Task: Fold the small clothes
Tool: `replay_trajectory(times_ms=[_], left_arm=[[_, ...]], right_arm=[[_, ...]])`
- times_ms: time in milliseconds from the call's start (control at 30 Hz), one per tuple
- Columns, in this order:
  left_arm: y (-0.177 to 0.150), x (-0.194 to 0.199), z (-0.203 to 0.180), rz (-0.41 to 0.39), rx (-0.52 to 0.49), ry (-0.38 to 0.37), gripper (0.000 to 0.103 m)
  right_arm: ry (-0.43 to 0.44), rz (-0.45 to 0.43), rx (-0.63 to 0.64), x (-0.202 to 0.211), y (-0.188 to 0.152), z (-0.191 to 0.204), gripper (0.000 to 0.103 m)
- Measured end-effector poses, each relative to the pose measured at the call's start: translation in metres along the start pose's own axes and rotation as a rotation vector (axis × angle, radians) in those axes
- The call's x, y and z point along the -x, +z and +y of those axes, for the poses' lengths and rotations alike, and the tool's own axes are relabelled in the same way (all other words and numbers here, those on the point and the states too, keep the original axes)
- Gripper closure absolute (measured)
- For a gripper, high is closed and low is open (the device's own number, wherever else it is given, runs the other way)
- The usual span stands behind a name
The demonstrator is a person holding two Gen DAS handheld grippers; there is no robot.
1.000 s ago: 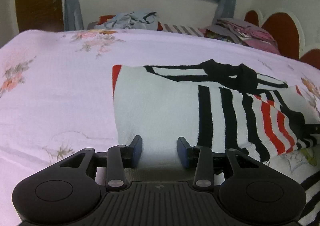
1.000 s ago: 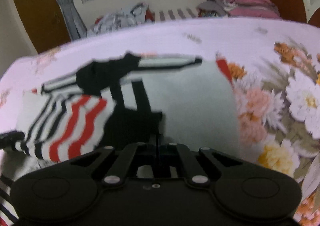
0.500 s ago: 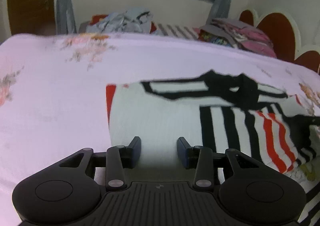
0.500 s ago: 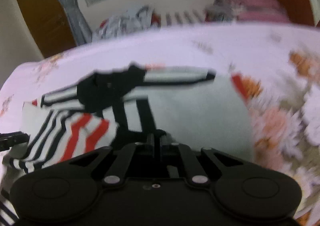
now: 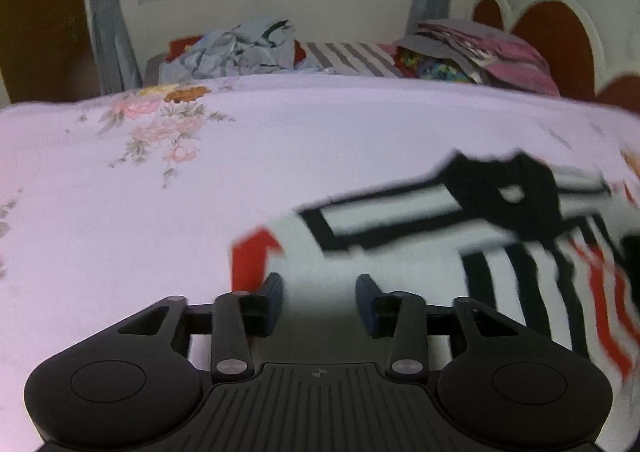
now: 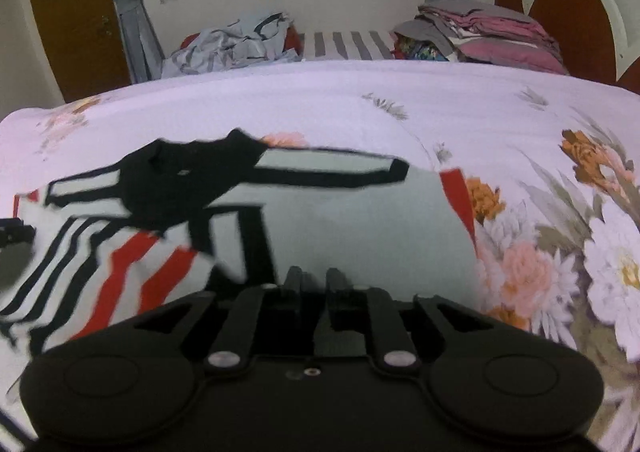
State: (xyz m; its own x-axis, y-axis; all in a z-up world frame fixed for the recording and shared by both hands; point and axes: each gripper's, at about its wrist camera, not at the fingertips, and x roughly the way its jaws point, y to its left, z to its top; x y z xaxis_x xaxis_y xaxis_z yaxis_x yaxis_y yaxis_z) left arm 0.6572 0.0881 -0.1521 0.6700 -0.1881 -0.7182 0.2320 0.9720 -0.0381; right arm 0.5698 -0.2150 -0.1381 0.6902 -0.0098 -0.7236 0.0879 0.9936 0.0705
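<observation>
A small white garment with black and red stripes (image 5: 400, 264) lies partly folded on the bed, its striped sleeve laid across its right side. My left gripper (image 5: 319, 292) hovers over the garment's near left corner; its jaws are opening, with cloth below them but nothing pinched. In the right wrist view the same garment (image 6: 340, 220) spreads ahead. My right gripper (image 6: 314, 280) sits at its near edge, its jaws opening to a narrow gap, and no cloth shows clamped in it. A dark part of the left gripper (image 6: 12, 232) shows at that view's left edge.
The bed has a pink floral sheet (image 5: 120, 212) with large flowers on the right (image 6: 560, 252). Beyond the far edge lie a crumpled grey clothes pile (image 6: 232, 44) and a stack of folded fabrics (image 6: 492, 32). A brown scalloped headboard (image 6: 572, 12) stands at the right.
The left gripper has slid left along the garment's near edge, and its jaws have spread slightly. The right gripper's fingers, shut before, now show a thin gap.
</observation>
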Motion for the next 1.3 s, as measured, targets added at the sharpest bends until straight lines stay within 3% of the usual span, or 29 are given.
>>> replay_trajectory(times_ms=[133, 200, 267, 333, 433, 567, 633, 767, 800, 833, 967, 1067, 1233, 1300], left_arm=[[0.018, -0.013, 0.009, 0.012, 0.058, 0.022, 0.054], [0.017, 0.006, -0.006, -0.039, 0.039, 0.02, 0.054], [0.012, 0.026, -0.032, -0.083, 0.023, -0.057, 0.054], [0.003, 0.035, -0.071, -0.102, -0.055, -0.075, 0.054], [-0.008, 0.028, -0.108, -0.063, -0.074, -0.112, 0.054], [-0.02, 0.005, -0.127, 0.019, -0.087, -0.078, 0.054], [-0.027, 0.01, -0.124, -0.003, -0.089, -0.08, 0.054], [-0.052, 0.032, -0.082, -0.025, -0.07, -0.039, 0.053], [-0.057, 0.036, -0.069, -0.025, -0.04, -0.047, 0.054], [-0.055, 0.039, -0.063, -0.022, -0.028, -0.057, 0.054], [-0.046, 0.051, -0.063, -0.046, -0.03, -0.016, 0.054], [-0.055, 0.076, -0.064, -0.084, 0.003, -0.019, 0.053], [-0.085, 0.096, -0.069, -0.104, 0.04, 0.036, 0.053], [-0.095, 0.089, -0.062, -0.058, 0.061, 0.082, 0.054]], right_arm=[[-0.012, 0.018, -0.016, -0.013, 0.012, -0.003, 0.092], [-0.016, -0.017, -0.014, 0.001, 0.016, 0.005, 0.085], [0.064, -0.055, -0.021, 0.016, 0.015, 0.021, 0.082], [0.137, -0.037, 0.028, 0.015, 0.011, 0.048, 0.083], [0.212, 0.0, 0.071, 0.006, 0.004, 0.082, 0.087], [0.196, 0.058, 0.089, -0.012, -0.002, 0.095, 0.087], [0.174, 0.053, 0.116, -0.011, -0.004, 0.092, 0.093], [-0.008, 0.038, 0.122, 0.004, -0.009, 0.054, 0.096], [-0.032, 0.039, 0.114, 0.006, -0.012, 0.043, 0.091], [-0.038, 0.039, 0.116, 0.008, -0.014, 0.037, 0.076], [-0.036, -0.018, 0.097, 0.028, -0.013, 0.036, 0.08], [0.023, -0.075, 0.066, 0.049, -0.022, 0.039, 0.08], [0.11, -0.06, 0.105, 0.058, -0.041, 0.06, 0.08], [0.118, -0.042, 0.138, 0.055, -0.048, 0.069, 0.083]])
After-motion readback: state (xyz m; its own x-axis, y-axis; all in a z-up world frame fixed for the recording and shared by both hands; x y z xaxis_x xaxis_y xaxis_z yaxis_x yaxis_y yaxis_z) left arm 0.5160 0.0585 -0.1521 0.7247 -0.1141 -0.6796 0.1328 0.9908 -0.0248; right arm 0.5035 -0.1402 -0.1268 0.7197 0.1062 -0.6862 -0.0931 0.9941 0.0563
